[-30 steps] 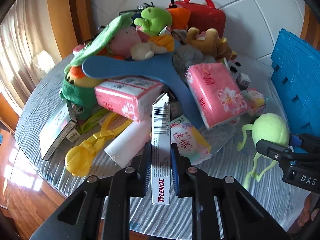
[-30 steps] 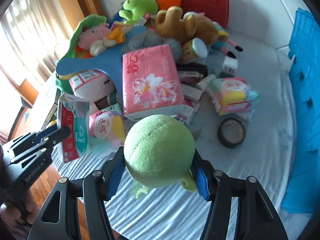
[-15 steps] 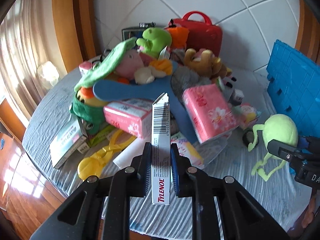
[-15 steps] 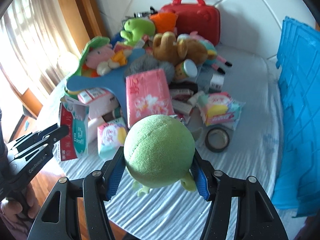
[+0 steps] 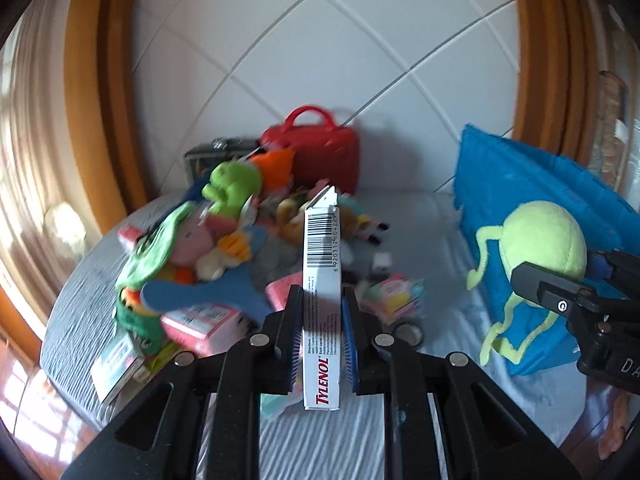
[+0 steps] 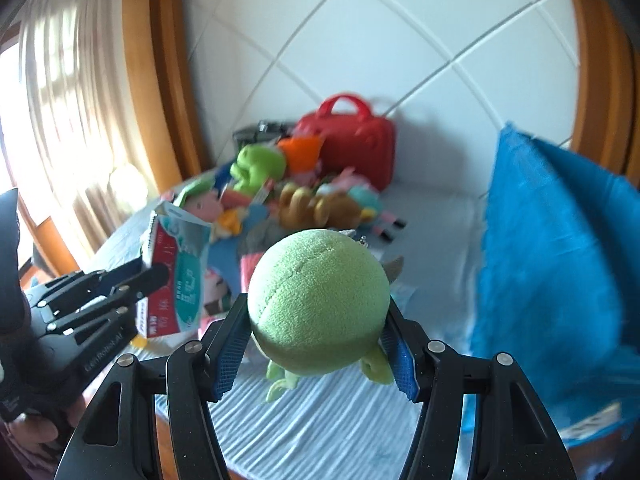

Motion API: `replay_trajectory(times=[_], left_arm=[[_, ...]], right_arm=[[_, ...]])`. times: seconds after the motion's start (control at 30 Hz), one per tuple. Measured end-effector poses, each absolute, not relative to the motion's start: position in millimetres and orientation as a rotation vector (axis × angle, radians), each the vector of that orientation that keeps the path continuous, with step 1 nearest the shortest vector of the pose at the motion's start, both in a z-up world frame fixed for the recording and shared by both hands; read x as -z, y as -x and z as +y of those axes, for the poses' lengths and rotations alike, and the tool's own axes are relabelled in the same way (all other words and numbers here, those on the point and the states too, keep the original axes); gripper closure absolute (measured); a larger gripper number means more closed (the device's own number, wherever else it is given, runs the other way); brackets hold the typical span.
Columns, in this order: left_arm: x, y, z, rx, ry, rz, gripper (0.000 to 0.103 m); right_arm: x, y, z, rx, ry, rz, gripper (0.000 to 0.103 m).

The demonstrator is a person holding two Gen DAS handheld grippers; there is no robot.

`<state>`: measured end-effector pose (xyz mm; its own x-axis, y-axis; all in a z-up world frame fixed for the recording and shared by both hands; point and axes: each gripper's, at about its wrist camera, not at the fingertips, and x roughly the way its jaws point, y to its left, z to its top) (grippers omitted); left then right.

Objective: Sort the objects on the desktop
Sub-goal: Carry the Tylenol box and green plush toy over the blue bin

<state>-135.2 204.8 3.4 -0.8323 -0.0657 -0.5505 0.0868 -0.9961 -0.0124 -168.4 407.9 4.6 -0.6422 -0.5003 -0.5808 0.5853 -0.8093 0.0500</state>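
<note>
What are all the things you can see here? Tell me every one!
Tylenol box: one, white, upright in the left gripper.
Round plush toy: one, light green, with dangling legs, in the right gripper.
Red case: one, with a handle, at the back by the wall.
Frog plush: one, bright green, on top of the pile.
Brown plush: one, in the pile's middle.
Boomerang-shaped toy: one, blue, across the pile.
Tissue pack: one, pink, at the pile's front.
Crate: one, blue, on the right.
Tablecloth: one, pale striped, under everything.
Left gripper: black, shut on the box.
Right gripper: black, shut on the toy.
</note>
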Motion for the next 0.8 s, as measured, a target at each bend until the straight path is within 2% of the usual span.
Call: replay_trajectory(times=[0.4, 0.8], left_arm=[[-74, 140, 322, 3.178, -0.652, -0.063, 0.085], [-119, 160, 480, 3.324, -0.529, -0.172, 0.085]], right_arm=[[-75, 160, 533, 2.651, -0.601, 0.080, 0.041], [-94, 205, 688, 2.880, -0.633, 0.100, 0.041]])
